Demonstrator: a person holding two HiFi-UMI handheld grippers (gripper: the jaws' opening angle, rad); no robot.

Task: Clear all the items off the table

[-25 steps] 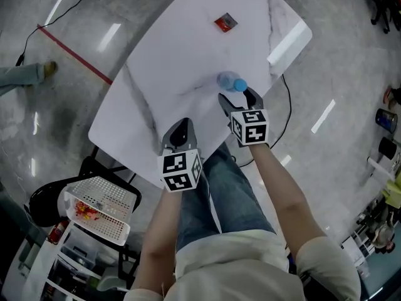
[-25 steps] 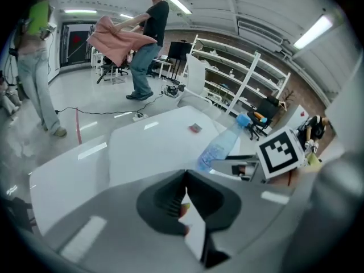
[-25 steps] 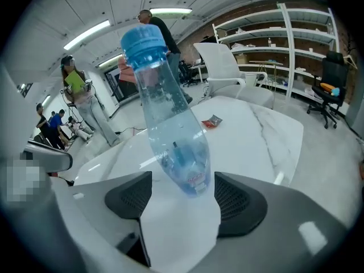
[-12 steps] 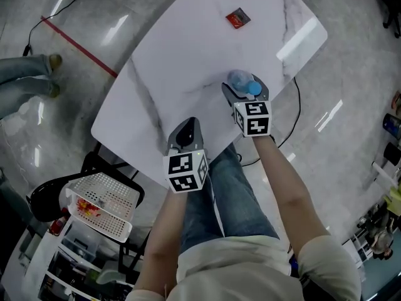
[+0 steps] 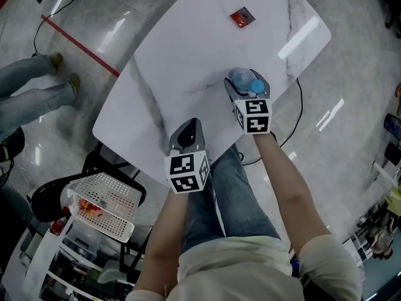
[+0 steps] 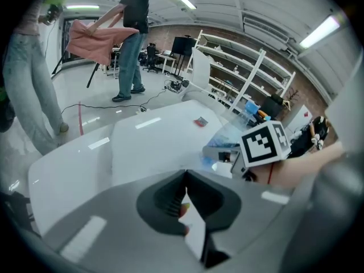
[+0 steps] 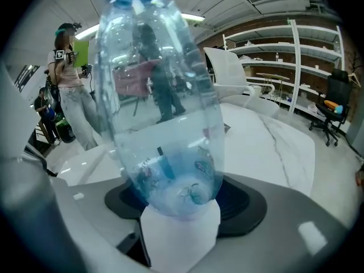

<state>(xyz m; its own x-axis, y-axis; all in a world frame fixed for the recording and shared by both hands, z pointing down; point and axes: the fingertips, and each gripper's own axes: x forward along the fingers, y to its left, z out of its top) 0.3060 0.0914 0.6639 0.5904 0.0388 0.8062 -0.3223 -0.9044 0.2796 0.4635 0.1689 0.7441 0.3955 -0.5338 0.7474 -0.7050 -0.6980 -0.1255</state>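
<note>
Bottle point(image 7: 162, 124) sits clamped low between right gripper point(image 5: 246, 86) jaws that just closed, ready for lifting off table point(image 5: 182, 49), I reckon; left gripper point(image 5: 188, 129) clenched empty.

A red floor line point(image 5: 81, 47) runs near a bystander's jeans-clad legs point(image 5: 31, 105) on the glossy grey floor point(image 5: 351, 55).

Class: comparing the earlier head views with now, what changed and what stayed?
The right gripper moved forward around the water bottle, which now sits between its jaws; they have just been closing on it. A bystander's legs came further into view. The left gripper, shut, and the red packet stayed put.
</note>
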